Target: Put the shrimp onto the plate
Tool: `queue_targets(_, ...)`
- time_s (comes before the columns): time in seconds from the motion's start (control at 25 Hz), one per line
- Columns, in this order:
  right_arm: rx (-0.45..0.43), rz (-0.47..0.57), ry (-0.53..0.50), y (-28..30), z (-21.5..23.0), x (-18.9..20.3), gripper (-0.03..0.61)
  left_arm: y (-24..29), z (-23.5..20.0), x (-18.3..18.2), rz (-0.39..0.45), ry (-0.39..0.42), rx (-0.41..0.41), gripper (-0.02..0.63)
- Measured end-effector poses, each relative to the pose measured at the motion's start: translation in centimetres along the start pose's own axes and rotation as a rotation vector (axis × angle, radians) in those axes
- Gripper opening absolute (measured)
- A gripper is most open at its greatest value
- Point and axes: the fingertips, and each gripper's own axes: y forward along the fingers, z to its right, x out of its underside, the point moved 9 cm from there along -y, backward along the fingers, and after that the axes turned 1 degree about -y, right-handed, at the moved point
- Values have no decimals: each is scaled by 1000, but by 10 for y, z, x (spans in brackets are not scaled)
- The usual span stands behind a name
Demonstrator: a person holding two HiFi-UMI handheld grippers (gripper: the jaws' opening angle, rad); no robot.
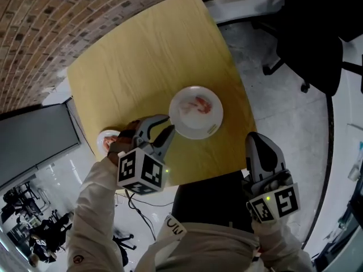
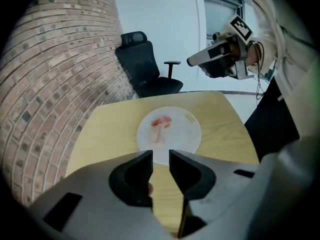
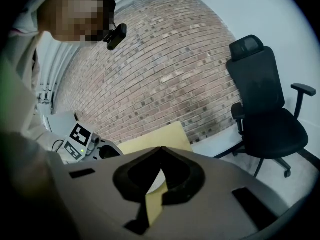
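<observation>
A white plate lies near the front right of the yellow table, with pink shrimp on it. My left gripper hovers just left of the plate's near rim, pointing steeply down. In the left gripper view its jaws stand a little apart with nothing between them, in front of the plate and shrimp. My right gripper is off the table's front right corner. Its tips meet and hold nothing.
A small white dish sits at the table's front left edge, partly hidden by the left hand. A black office chair stands on the pale floor beyond the table's right side. A brick wall curves behind the table.
</observation>
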Motion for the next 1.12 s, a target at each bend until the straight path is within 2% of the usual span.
queue_targets(0.2,-72,-25,-29,14,-31,2,25,-30,6,38,-16,-80,-47,104)
queue_targets(0.56,-225,-82,-66,57,-105,18,25,-82,10,128,-86,-227,-132,149)
queue_targets(0.8,-267,-113,-85,74,-137,25,25,-98,14,173,-134,-243,-134,173)
queue_targets(1.12,-301,-139,-100,92,-170,34,25,-105,17,204,-139,-239,-128,196)
